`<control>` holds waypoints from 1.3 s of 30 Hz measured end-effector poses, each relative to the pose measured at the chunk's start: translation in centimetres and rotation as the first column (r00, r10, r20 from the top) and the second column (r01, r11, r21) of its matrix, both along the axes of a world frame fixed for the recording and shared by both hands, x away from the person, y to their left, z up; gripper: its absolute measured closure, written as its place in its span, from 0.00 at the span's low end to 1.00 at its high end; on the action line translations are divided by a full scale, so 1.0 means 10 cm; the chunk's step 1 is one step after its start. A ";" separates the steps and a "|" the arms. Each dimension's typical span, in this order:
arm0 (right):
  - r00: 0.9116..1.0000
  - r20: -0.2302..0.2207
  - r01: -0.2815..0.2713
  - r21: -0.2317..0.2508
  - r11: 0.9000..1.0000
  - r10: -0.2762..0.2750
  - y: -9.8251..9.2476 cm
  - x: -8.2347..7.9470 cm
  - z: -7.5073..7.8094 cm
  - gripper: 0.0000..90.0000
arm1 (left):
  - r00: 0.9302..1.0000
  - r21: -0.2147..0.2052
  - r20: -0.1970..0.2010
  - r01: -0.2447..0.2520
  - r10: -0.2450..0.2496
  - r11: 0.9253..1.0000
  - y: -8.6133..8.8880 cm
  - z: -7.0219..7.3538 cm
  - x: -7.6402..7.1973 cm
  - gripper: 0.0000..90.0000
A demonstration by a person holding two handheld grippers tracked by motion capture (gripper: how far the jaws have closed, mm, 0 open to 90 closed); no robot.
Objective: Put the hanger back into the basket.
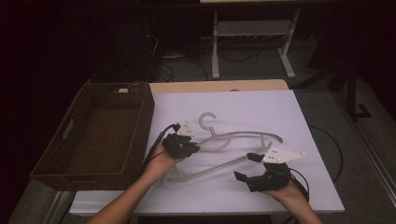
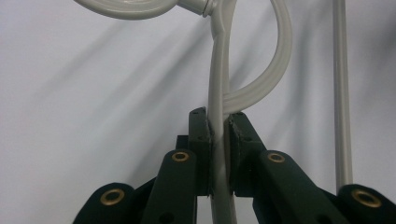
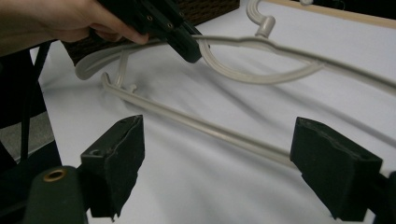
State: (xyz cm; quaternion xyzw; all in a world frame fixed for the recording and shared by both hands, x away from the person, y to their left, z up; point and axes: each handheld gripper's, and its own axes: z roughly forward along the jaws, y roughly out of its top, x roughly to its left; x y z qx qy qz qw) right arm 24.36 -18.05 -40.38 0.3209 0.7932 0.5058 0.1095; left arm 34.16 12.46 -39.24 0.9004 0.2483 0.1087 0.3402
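A pale grey plastic clothes hanger (image 1: 233,136) lies slanted over the white table cover (image 1: 261,107), its hook (image 1: 207,120) pointing to the far side. My left gripper (image 1: 194,148) is shut on the hanger's arm near the neck; in the left gripper view the pads (image 2: 201,140) pinch the arm (image 2: 219,70) from both sides. My right gripper (image 1: 243,166) stands open at the hanger's right end, near the table's front. In the right gripper view its jaws are wide apart around (image 3: 219,158), and the hanger's lower bar (image 3: 201,126) runs past them untouched.
A dark brown woven basket (image 1: 152,112) with an empty inside stands at the table's left, close to my left hand. Cables trail from both grippers. Beyond the table's far edge are a floor with cables and a white metal frame (image 1: 252,28).
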 end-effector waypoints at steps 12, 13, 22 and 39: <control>0.999 0.032 0.018 0.029 0.999 -0.018 -0.05 0.01 0.03 0.18 | 0.997 0.000 0.038 -0.063 0.062 0.998 0.09 0.45 0.11 0.91; 0.999 0.030 0.018 0.029 0.999 -0.019 -0.05 0.01 0.03 0.18 | 0.997 0.006 0.041 -0.065 0.065 0.998 0.10 0.49 0.11 0.91; 1.000 0.018 0.024 0.026 0.999 -0.024 -0.08 0.04 0.00 0.18 | 0.993 -0.003 0.070 -0.096 0.096 0.995 0.27 0.81 0.18 0.91; 0.999 0.006 0.035 0.036 0.999 -0.036 -0.09 0.06 -0.03 0.18 | 0.976 -0.037 0.130 -0.171 0.174 0.985 0.76 1.20 0.24 0.91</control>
